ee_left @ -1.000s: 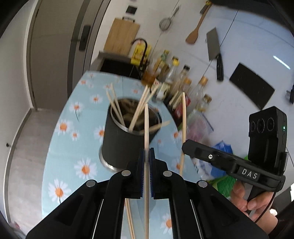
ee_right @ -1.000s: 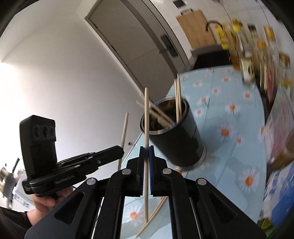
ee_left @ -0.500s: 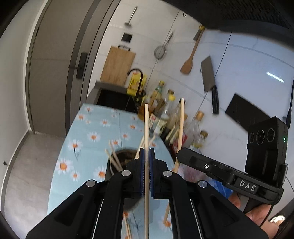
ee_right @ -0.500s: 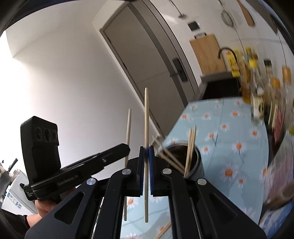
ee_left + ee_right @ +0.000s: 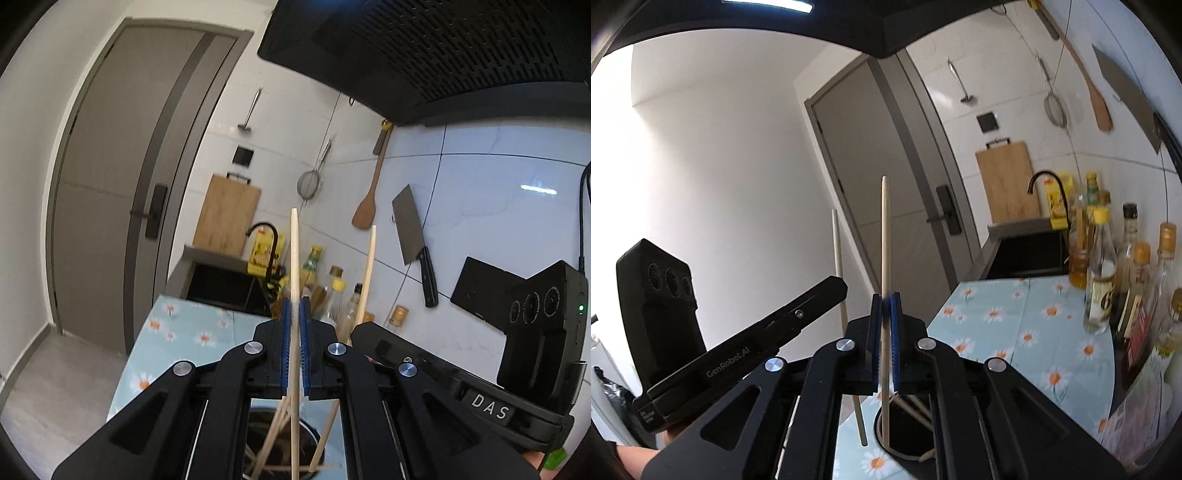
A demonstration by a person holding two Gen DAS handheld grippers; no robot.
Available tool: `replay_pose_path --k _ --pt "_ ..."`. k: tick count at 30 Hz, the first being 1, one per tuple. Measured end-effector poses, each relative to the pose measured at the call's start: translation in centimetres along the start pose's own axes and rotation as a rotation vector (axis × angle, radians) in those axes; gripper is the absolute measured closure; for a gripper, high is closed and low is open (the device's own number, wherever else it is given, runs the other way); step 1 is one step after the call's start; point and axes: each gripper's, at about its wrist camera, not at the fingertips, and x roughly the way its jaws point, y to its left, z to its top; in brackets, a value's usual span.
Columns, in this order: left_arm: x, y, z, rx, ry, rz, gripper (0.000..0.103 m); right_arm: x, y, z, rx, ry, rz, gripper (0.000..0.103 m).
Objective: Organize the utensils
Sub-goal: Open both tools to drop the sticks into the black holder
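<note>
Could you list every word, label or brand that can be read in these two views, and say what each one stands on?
"DAS": on the body of the right gripper, seen from the left wrist.
"GenRobot.AI": on the arm of the left gripper, seen from the right wrist.
Small print near that arm's rear end: too small to read.
Labels on the bottles and the yellow package: too blurred to read.

Right gripper jaws clamped on upright chopstick — black holder below, daisy tablecloth
</note>
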Motion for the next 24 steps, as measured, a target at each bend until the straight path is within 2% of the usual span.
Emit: replay_pose_path --k 7,11,15,16,17,19,24 --pt "1.2 0.1 -0.8 0.040 -0.054 0.017 0.099 1.5 -0.8 -0.4 -0.008 -0.008 -0.046 0.098" --pt "1.7 0.5 -1.6 0.039 -0.058 0.026 0.099 2.4 -1.6 -0.9 -0.011 -0.008 -0.063 0.098" --pt "2.8 1.3 -2.0 0.024 -0.011 0.059 0.098 2.8 -2.4 -1.3 0.026 0.003 -0.057 0.097" --pt "2.9 1.6 -2.1 0.022 -0.002 0.066 0.098 2.8 -2.5 -1.4 0.026 0.008 -0.061 0.096" --pt "3.0 1.7 -2.1 0.019 0.012 0.070 0.098 2.8 -2.5 -1.4 0.027 0.011 -0.060 0.088" --pt "3.1 2.0 -2.1 0.012 0.023 0.072 0.098 2.8 -2.6 -1.6 0.034 0.013 -0.060 0.080" --pt "2.8 2.4 -2.1 -0.004 0.038 0.071 0.098 2.5 -2.6 -1.6 0.045 0.020 -0.055 0.080"
